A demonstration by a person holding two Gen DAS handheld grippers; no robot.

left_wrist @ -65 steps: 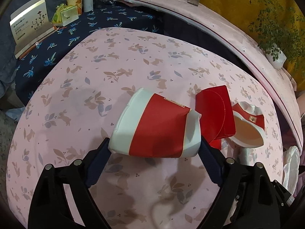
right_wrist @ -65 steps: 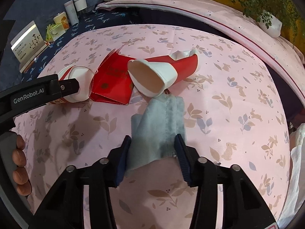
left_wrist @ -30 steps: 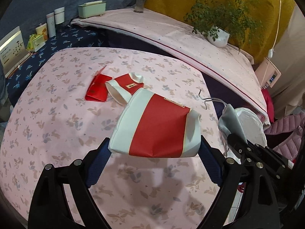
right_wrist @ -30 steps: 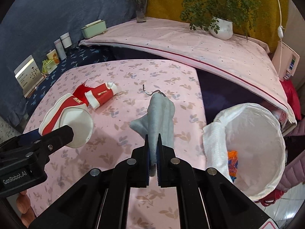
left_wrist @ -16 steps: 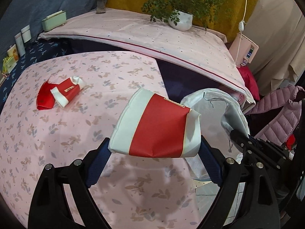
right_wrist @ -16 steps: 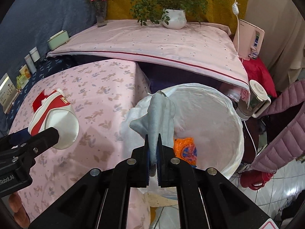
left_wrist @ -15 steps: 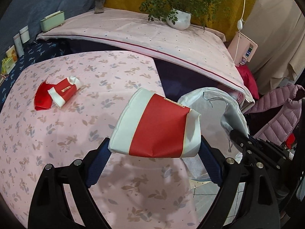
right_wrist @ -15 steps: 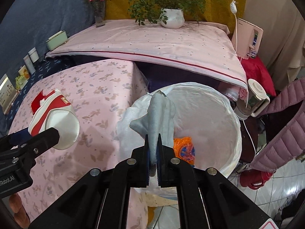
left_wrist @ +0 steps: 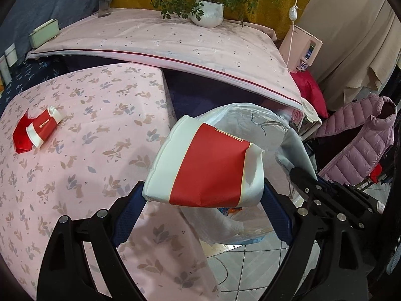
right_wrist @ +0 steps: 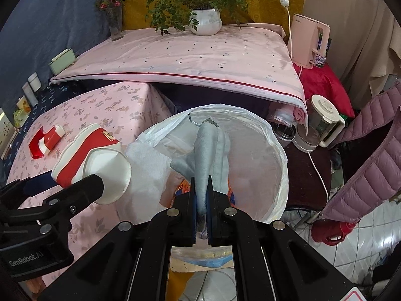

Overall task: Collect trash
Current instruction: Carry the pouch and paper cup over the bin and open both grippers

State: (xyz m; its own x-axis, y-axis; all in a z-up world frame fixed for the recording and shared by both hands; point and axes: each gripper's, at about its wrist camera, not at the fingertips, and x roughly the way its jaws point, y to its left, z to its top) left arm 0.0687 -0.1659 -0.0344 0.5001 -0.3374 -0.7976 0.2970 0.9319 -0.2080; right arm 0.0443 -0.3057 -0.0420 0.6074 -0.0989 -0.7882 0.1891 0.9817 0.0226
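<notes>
Held over the bin, lined with a white bag, both loads at once. Left gripper clamped across a crushed red-and-white paper cup, jaws spread wide around its squashed body, open mouth of the cup turned toward the bin's near rim. Right gripper pinched nearly closed on a limp grey cloth, the fabric standing up between the pads and hanging directly above the bag's opening, orange scraps visible at the bottom. Cloth judged well placed for release; cup judged closer to the edge, above the seam between the pink tablecloth and the bag. Best done by carrying the cup further inward past the rim before parting the jaws, then letting go of both from low height so neither catches the loose plastic or bounces out. Left behind on the tablecloth, well apart from the bin: another red-and-white cup lying on a flattened red carton.
</notes>
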